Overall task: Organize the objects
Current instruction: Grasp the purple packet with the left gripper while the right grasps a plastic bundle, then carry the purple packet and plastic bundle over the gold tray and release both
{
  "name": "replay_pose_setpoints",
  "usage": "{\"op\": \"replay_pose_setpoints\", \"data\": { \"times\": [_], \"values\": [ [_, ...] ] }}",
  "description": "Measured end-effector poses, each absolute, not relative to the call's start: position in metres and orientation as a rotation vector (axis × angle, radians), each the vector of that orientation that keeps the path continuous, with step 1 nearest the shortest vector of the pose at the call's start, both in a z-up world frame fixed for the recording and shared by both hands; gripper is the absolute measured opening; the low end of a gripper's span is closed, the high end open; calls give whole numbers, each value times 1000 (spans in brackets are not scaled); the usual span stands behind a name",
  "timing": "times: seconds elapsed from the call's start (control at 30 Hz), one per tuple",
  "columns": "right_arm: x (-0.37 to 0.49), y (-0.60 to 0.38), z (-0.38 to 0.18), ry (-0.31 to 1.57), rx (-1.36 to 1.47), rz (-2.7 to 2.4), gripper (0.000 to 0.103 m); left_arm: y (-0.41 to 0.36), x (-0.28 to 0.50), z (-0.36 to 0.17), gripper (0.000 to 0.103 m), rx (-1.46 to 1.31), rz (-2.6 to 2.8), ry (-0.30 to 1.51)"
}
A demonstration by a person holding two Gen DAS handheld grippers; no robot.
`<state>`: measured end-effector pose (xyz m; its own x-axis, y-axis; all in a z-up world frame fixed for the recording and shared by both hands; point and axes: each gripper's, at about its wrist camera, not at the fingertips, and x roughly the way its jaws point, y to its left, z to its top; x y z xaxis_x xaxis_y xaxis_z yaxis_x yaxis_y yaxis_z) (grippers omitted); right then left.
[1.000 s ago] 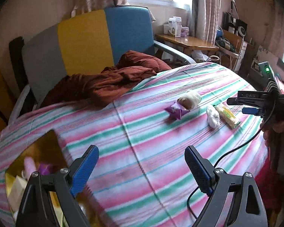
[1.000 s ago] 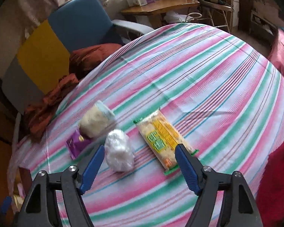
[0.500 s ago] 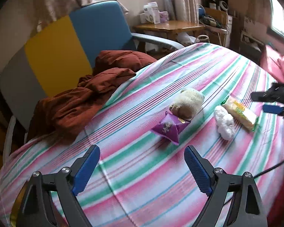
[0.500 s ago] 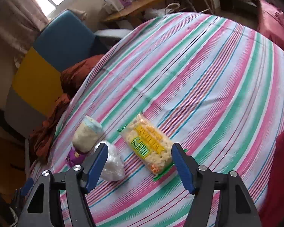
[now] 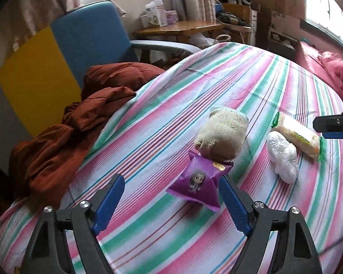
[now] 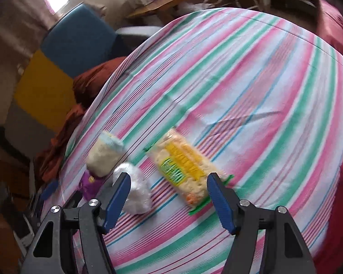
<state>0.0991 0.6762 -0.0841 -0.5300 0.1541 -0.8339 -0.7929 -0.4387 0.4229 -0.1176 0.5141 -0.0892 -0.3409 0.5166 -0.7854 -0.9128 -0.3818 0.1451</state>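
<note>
Four things lie on the striped cloth (image 5: 240, 80). They are a purple snack packet (image 5: 199, 182), a beige rolled sock (image 5: 221, 137), a white crumpled plastic wad (image 5: 282, 157) and a yellow cracker pack (image 5: 297, 134). My left gripper (image 5: 171, 194) hovers low at the purple packet, jaws closing. The packet's near end sits between the fingers by the right one, and the pads are not pressing it. My right gripper (image 6: 169, 187) stands open over the cracker pack (image 6: 183, 166), whose near end lies between its fingers. The plastic wad (image 6: 137, 189) is by its left finger.
A rust-brown blanket (image 5: 80, 125) is heaped at the cloth's left edge against a blue and yellow chair (image 5: 80, 34). Behind stands a wooden table (image 5: 178, 26) with boxes. Red bedding (image 5: 327, 68) borders the right side. The right gripper's tip (image 5: 333, 125) shows at the right edge.
My left gripper swung right and down from the cloth's left edge to the purple packet, and its jaws narrowed. The right gripper sank slightly over the cracker pack and rolled.
</note>
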Motion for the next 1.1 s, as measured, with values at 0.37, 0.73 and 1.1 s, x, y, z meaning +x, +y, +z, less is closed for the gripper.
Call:
{"op": "replay_pose_setpoints", "data": {
  "times": [0.37,0.73,1.1],
  "values": [
    [67,655,-90,989,-1130,2086,70,543,-118,-105,71,-813,1752,720],
    [46,645,-96,883,-1201,2129,70,522,-120,-111,44,-998,1763,606],
    [22,639,-115,714,-1330,2105,37,486,-94,-115,44,-1091,1839,590]
  ]
}}
